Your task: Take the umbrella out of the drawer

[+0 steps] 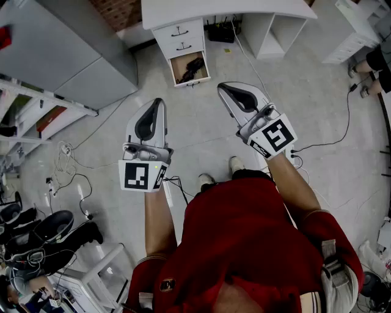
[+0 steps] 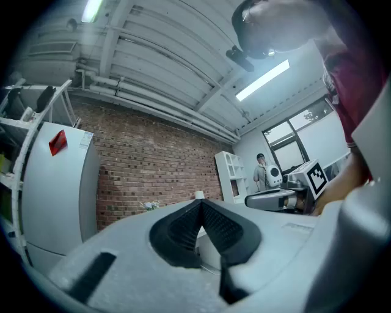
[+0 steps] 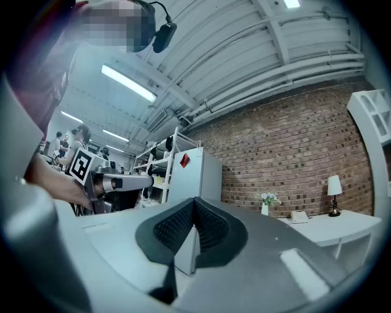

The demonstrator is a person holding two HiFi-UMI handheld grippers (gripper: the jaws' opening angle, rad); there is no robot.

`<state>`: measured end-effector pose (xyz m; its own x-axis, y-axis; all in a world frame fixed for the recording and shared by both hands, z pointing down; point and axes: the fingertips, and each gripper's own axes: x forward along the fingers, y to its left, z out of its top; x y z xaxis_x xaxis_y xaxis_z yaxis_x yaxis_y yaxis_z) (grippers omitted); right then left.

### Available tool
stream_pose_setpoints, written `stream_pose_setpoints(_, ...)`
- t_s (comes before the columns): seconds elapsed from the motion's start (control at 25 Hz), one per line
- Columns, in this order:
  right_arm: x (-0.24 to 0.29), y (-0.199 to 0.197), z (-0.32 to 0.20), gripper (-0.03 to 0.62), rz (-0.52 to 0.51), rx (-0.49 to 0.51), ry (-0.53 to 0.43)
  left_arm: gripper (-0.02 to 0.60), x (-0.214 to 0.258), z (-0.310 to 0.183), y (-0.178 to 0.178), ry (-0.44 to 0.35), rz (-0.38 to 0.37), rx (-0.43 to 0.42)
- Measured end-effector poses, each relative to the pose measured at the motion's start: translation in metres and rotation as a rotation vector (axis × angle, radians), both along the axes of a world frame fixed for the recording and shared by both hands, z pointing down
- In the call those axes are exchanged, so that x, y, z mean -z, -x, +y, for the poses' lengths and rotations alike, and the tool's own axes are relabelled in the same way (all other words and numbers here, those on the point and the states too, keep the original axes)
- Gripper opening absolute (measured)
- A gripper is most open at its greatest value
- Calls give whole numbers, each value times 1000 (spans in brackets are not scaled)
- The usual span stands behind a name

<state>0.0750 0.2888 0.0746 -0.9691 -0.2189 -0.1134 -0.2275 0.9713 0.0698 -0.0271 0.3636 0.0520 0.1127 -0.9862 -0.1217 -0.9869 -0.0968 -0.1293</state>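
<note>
The black umbrella (image 1: 190, 67) lies in the open bottom drawer (image 1: 189, 68) of a white drawer unit (image 1: 182, 38) under the desk, far ahead of me across the floor. My left gripper (image 1: 160, 101) is held out level with its jaws closed together and nothing in them; its own view shows the tips (image 2: 200, 202) meeting. My right gripper (image 1: 223, 87) is also shut and empty, with its tips (image 3: 194, 200) touching. Both grippers hang in the air well short of the drawer. Each gripper shows in the other's view: the right gripper (image 2: 278, 198) and the left gripper (image 3: 116, 181).
A white desk (image 1: 226, 9) spans the back wall above the drawers. A grey cabinet (image 1: 67, 49) and a metal shelf rack (image 1: 36, 104) stand at the left. Cables (image 1: 73, 165) trail over the floor. Other people sit at the lower left (image 1: 36, 244) and at the right edge (image 1: 372, 73).
</note>
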Motion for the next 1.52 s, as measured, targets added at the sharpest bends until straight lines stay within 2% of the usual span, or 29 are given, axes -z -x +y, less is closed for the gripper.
stream_pose_setpoints(0.36, 0, 11, 22, 11, -12, -14, 5, 6, -4, 23, 14, -5, 5, -15)
stream_pose_setpoints(0.6, 3, 19, 39, 12, 5, -62, -13, 6, -8, 48, 41, -17, 19, -20)
stream_pose_setpoints(0.84, -4, 25, 32, 12, 40, -93, -22, 6, -16, 39, 61, -17, 35, -25)
stream_pose_setpoints(1.0, -7, 34, 4, 12, 38, -104, -32, 6, -18, 13, 73, -8, 22, -23)
stream_pose_setpoints(1.2, -17, 46, -56, 12, 33, -113, -35, 6, -27, -38, 86, 33, -12, -16)
stream_pose_setpoints(1.52, -28, 63, -187, 12, 4, -124, -51, 6, -36, -167, 102, 17, -55, -22)
